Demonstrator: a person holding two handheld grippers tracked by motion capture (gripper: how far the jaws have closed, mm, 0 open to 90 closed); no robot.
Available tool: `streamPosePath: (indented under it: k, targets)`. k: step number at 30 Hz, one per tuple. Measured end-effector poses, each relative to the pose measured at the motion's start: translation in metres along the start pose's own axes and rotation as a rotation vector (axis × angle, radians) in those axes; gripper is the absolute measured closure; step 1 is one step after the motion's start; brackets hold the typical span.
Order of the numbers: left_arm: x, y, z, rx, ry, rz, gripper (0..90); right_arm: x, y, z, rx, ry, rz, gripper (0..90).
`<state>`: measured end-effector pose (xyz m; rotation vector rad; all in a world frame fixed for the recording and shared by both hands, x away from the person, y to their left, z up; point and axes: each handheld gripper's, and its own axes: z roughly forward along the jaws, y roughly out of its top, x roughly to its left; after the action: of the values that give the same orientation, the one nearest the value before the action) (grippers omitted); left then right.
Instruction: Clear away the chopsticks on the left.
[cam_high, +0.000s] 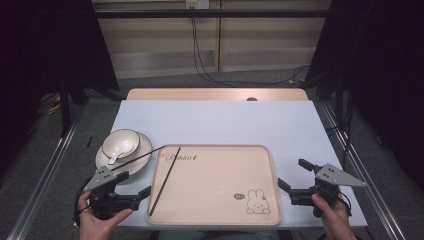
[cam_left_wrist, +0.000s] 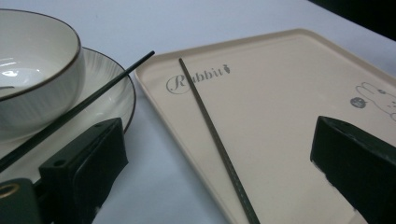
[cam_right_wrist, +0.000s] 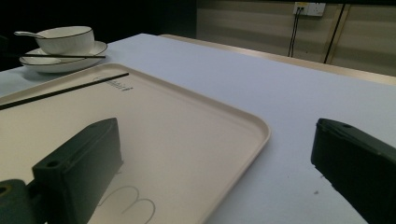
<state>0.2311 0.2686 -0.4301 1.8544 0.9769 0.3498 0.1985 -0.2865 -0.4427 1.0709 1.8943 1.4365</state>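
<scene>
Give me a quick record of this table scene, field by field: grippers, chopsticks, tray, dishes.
left gripper: open, nothing between its fingers, at the tray's left edge
right gripper: open, empty, right of the tray
chopstick on tray: lies slanted along the tray's left side
second chopstick: rests across the plate, tip reaching toward the tray
tray: beige, rabbit print in one corner
bowl: on the plate, spoon inside
</scene>
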Motion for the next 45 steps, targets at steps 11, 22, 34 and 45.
streamPosePath:
  k: [11,22,34,45]
  targets:
    - [0.04,-0.002,-0.021,-0.02,-0.003,0.061,7.2,-0.001,0.0,0.001,0.004,-0.005,-0.001,1.5]
    - [0.086,0.003,-0.029,0.024,-0.055,0.084,13.2,-0.001,0.0,0.001,0.005,-0.006,0.003,1.5]
    - [0.115,0.002,-0.019,0.151,-0.05,0.162,34.2,-0.001,0.0,0.001,0.006,-0.009,-0.001,1.5]
    - [0.125,0.003,0.002,0.222,-0.04,0.204,52.7,-0.001,-0.001,0.001,0.01,-0.009,0.003,1.5]
